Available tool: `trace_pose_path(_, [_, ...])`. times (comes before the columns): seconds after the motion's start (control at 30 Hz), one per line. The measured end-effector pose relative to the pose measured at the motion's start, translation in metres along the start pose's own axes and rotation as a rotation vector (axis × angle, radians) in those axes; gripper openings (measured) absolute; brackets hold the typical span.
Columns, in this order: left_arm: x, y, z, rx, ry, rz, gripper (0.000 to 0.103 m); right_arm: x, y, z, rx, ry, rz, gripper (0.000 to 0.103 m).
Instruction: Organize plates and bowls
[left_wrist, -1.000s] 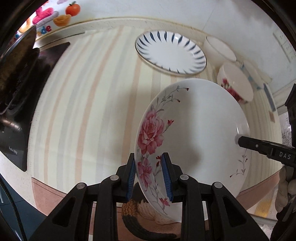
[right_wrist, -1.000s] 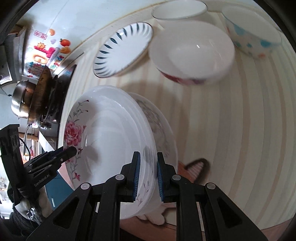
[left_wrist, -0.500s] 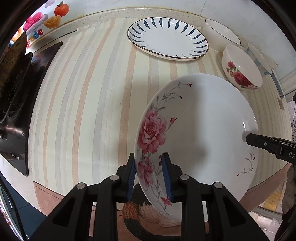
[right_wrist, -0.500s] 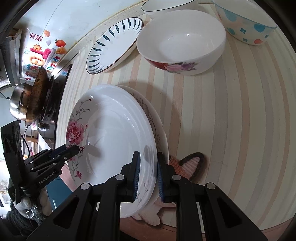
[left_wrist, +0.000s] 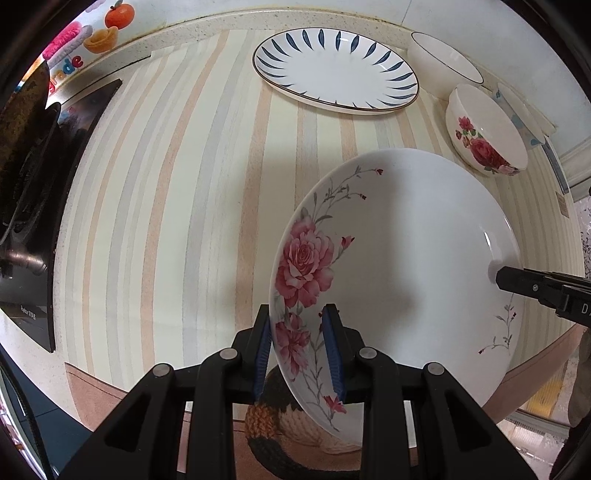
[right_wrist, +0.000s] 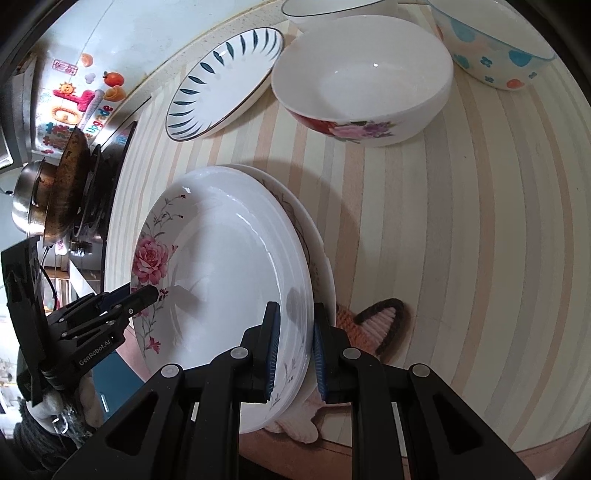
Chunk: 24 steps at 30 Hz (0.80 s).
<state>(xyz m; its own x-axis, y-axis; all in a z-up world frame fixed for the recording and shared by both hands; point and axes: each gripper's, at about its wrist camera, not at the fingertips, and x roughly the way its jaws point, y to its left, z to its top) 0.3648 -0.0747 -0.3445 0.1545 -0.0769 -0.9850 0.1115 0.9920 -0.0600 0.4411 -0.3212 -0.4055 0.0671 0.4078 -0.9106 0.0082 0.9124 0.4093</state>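
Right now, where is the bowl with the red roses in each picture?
Left wrist view: the rose bowl sits upper right, beside the blue-leaf plate.
Right wrist view: the rose bowl sits top centre, right of that blue-leaf plate.
Shared landmark: the blue-leaf plate.

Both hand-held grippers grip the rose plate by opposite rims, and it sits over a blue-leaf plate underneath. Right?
Not quite. Both the left hand-held gripper and right hand-held gripper do grip the rose plate, but the plate underneath has a faint grey pattern; the blue-leaf plate lies apart near the wall, as the right wrist view shows.
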Motion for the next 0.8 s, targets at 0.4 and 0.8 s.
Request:
trace_pose_path(0.4, [-0.015, 0.027, 0.022, -0.037, -0.017, -0.018, 0.024, -0.014, -0.012, 0.001, 0.063, 0.048, 0.019, 0.021])
trace_pose_path(0.8, [-0.034, 0.062, 0.158, -0.018, -0.103, -0.042, 0.026, -0.062, 0.037, 0.099, 0.123, -0.155, 0.055, 0.028])
